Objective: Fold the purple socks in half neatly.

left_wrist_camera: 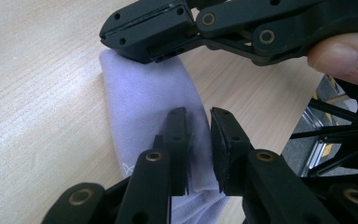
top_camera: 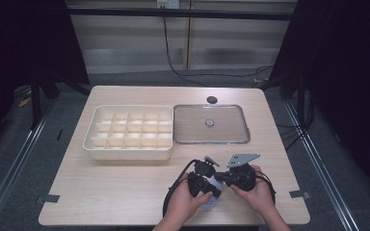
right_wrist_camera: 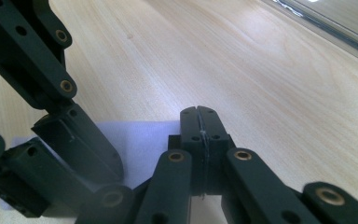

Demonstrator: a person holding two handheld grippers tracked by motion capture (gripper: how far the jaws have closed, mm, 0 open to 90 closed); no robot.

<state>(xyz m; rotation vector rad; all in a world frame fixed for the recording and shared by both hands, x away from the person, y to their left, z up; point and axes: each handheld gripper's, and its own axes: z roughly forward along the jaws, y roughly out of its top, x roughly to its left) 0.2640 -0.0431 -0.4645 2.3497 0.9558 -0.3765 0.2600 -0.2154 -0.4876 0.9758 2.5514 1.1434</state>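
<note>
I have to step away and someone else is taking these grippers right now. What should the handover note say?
Left gripper: jaws straddle a fold of the pale lilac cloth, a narrow gap between them.
Right gripper: jaws shut on a thin edge of the same cloth.
Cloth lies at the near edge of the table, between both hands.
Divided tray is empty; its clear lid lies beside it.
Done: cloth gripped at both ends.
Left: probably finish folding it and place it in a compartment.

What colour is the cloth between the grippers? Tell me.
Pale lilac cloth, with a small white mark; the left gripper view shows it best.
</note>
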